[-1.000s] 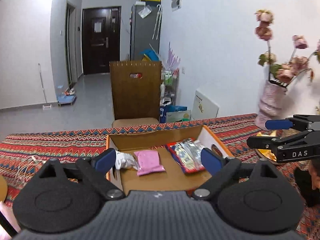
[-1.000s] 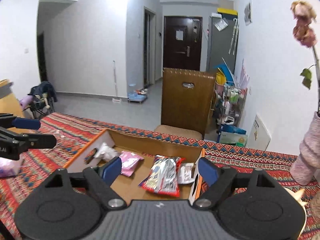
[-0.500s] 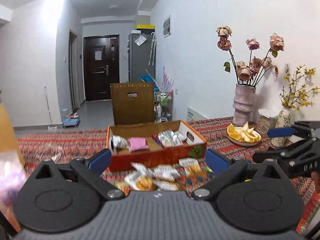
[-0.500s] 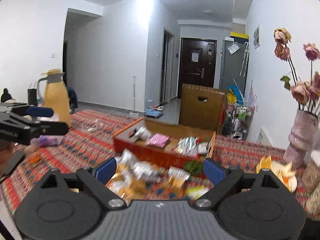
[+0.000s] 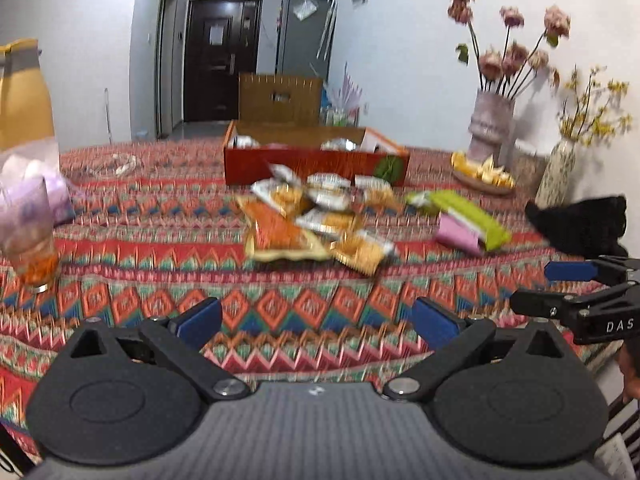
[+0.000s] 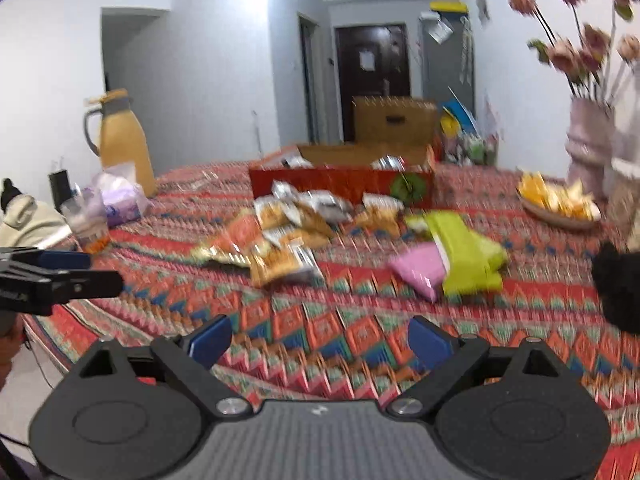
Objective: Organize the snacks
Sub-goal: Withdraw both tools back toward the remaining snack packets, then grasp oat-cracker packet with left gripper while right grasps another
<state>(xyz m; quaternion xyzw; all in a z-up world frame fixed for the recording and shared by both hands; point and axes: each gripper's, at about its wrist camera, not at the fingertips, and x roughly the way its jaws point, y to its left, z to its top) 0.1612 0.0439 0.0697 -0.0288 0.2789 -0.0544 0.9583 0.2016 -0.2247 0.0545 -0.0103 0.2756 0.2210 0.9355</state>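
A red cardboard box (image 5: 316,164) (image 6: 340,182) stands on the patterned tablecloth with a few snack packets inside. In front of it lies a loose pile of snack packets (image 5: 316,220) (image 6: 280,236). To the right, a green packet (image 5: 472,216) (image 6: 464,252) lies across a pink packet (image 5: 456,236) (image 6: 420,268). My left gripper (image 5: 316,320) (image 6: 102,270) hovers open over bare cloth near the table's front, well short of the pile. My right gripper (image 6: 320,338) (image 5: 532,286) is beside it, also open. Neither holds anything.
A yellow jug (image 6: 124,140), a purple tissue pack (image 6: 120,196) and a glass cup (image 5: 28,232) stand at the left. At the right are a plate of orange slices (image 5: 480,176), a vase of dried roses (image 5: 490,124), a small vase (image 5: 560,172) and a black cloth lump (image 5: 584,224).
Both grippers have drawn back from over the box toward the near edge and sunk lower. The pile of packets has come into view. Both pairs of jaws stand a little wider.
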